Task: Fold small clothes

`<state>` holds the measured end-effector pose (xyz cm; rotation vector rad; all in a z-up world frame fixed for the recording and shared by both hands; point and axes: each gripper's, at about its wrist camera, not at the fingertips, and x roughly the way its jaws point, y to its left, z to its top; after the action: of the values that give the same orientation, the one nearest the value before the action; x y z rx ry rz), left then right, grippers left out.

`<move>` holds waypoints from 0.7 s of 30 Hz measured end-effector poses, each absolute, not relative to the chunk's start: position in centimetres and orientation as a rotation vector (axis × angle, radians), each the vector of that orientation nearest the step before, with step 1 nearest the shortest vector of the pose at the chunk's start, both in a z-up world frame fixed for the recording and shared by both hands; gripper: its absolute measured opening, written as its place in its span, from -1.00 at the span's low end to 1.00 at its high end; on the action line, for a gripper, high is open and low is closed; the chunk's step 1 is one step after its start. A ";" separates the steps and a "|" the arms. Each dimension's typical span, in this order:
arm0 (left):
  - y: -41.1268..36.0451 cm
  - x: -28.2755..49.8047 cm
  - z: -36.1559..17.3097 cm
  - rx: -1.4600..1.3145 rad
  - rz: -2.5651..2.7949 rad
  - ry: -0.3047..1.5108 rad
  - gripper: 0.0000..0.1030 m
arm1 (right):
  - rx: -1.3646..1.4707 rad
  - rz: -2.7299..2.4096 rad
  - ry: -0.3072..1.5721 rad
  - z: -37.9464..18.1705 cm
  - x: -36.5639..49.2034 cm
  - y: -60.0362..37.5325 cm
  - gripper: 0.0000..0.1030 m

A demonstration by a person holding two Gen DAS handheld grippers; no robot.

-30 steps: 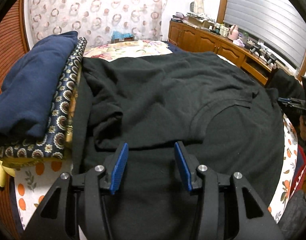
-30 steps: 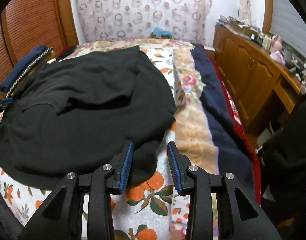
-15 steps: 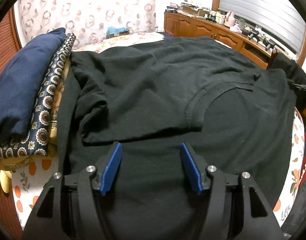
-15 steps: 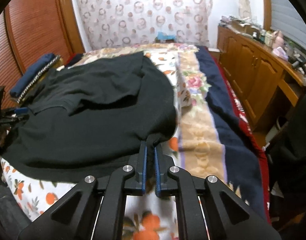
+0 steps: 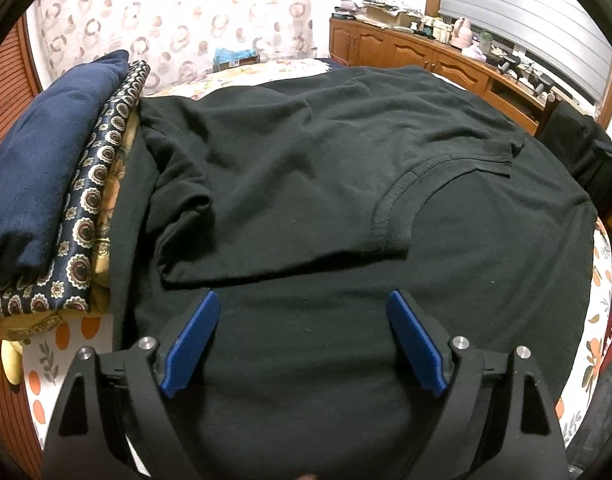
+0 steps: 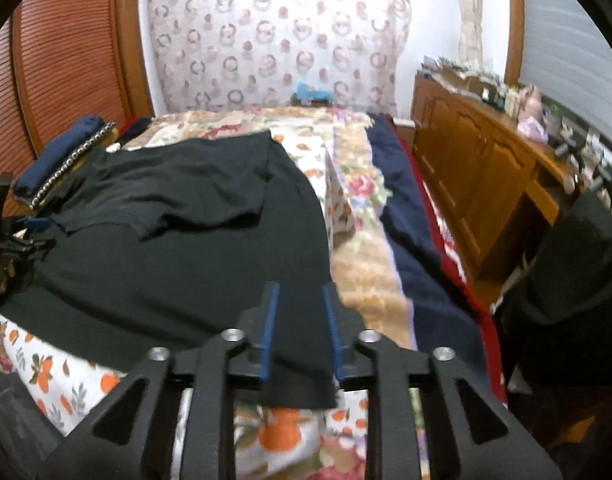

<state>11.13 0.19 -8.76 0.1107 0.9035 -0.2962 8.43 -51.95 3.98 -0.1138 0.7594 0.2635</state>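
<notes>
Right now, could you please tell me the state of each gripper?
Left gripper: open, jaws just widened, empty.
Right gripper: open, jaws just opened, shirt loose between them.

right view blurred; black shirt hem drops behind right hand-held gripper.

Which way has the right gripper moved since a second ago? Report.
Yes: the right gripper rose and drew back, against the wooden dresser; its jaws just reopened around the black T-shirt's corner.

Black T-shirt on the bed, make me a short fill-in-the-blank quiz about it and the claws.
1. The black T-shirt lies spread on the ____.
2. The left claw stands wide ____ above it.
3. Shirt fabric hangs between the fingers of the ____ claw.
4. The folded pile has a ____ garment on top.

Answers: bed, open, right, navy
</notes>
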 end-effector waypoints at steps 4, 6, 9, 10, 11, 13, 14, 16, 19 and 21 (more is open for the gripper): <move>0.2 11.1 -8.7 0.112 -0.295 0.903 0.70 | -0.134 0.305 0.728 4.3 11.1 -49.9 -0.17; 0.2 11.2 -8.7 0.105 -0.286 0.905 0.70 | -0.149 0.331 0.732 3.9 12.7 -48.6 -0.15; 0.5 11.1 -8.6 0.089 -0.257 0.900 0.70 | -0.173 0.352 0.753 2.8 15.2 -46.6 -0.15; 0.7 11.0 -8.3 0.081 -0.248 0.892 0.70 | -0.177 0.362 0.764 2.4 16.2 -46.0 -0.15; 1.0 10.9 -8.1 0.069 -0.239 0.882 0.70 | -0.180 0.368 0.772 2.1 16.8 -45.7 -0.15; 1.5 10.8 -7.3 0.040 -0.219 0.861 0.70 | -0.189 0.387 0.783 1.7 18.1 -44.8 -0.15; 1.8 10.8 -6.9 0.025 -0.207 0.849 0.70 | -0.197 0.404 0.784 1.5 18.7 -44.3 -0.15; 2.6 10.8 -6.0 -0.009 -0.166 0.817 0.66 | -0.215 0.436 0.782 1.4 19.7 -43.7 -0.15; 3.5 11.2 -5.2 -0.035 -0.107 0.784 0.32 | -0.232 0.473 0.784 1.2 20.7 -43.2 -0.15; 3.8 12.0 -5.3 -0.042 -0.078 0.794 0.06 | -0.239 0.495 0.785 0.9 21.2 -42.8 -0.15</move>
<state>11.95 3.78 -5.28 -0.0422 0.7935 -0.0785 21.16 -42.79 0.90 -0.2390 0.7846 0.4952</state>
